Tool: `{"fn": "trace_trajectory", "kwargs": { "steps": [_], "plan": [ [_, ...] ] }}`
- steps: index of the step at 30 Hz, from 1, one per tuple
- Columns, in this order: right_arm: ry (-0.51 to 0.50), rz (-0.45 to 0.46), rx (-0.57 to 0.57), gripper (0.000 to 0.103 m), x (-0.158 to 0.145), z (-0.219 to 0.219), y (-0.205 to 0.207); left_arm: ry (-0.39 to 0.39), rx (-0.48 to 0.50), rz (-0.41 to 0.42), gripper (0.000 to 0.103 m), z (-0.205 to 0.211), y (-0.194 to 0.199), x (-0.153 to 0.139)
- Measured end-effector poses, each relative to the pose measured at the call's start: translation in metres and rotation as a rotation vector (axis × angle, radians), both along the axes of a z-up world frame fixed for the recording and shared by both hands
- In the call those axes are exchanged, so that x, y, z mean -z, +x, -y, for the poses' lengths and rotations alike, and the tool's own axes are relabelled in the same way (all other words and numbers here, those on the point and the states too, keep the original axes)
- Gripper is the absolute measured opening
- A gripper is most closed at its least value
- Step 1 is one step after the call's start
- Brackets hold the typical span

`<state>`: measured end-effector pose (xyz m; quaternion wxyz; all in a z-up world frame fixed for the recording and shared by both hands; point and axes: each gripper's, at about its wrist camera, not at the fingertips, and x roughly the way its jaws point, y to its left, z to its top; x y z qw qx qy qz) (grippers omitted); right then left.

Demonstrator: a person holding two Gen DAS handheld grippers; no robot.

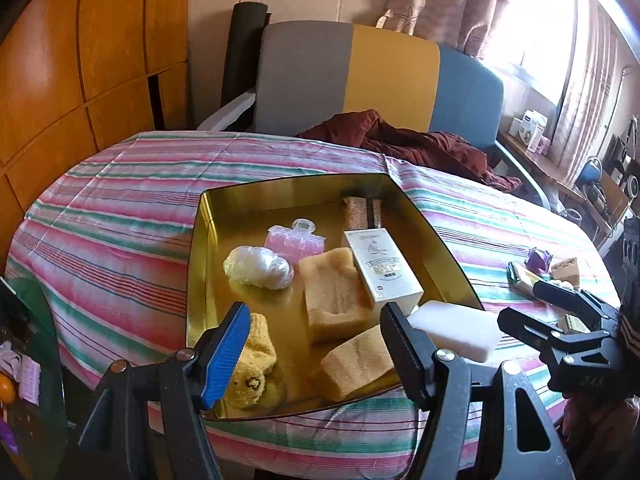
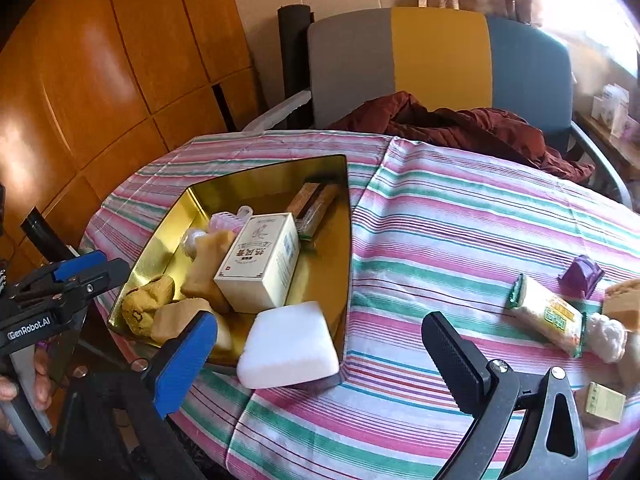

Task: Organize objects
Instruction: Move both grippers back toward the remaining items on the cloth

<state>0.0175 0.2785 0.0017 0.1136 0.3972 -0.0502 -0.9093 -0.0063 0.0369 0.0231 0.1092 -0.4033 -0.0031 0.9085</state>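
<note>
white sponge block (image 2: 288,344) rests tilted on gold tin's (image 2: 160,236) rim; both grippers' fingers (image 2: 184,360) gape wide, empty.

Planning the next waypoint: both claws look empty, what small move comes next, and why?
Probably swing the right claw right toward the green-ended packet. Both claws are open and empty. The white sponge already sits on the gold tray's near rim, while the packet still lies loose on the striped cloth.

Three tan sponges (image 1: 334,292) are visible, two white sponges (image 2: 289,345), two boxes (image 2: 262,266), one gold tray (image 1: 200,240).
</note>
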Motion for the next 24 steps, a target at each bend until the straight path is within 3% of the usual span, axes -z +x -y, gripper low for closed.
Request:
{"fn": "trace_trajectory", "kwargs": {
  "steps": [12, 20, 24],
  "plan": [
    [0.01, 0.009, 0.118, 0.103, -0.002, -0.051, 0.006, -0.048, 0.091, -0.03, 0.068, -0.035, 0.002, -0.011],
    [0.004, 0.055, 0.317, 0.103, 0.002, -0.131, 0.026, -0.017, 0.152, -0.012, 0.068, -0.055, 0.0, -0.011],
    [-0.009, 0.073, 0.451, 0.103, -0.002, -0.185, 0.042, -0.003, 0.24, -0.021, 0.068, -0.074, 0.004, -0.017]
  ]
}}
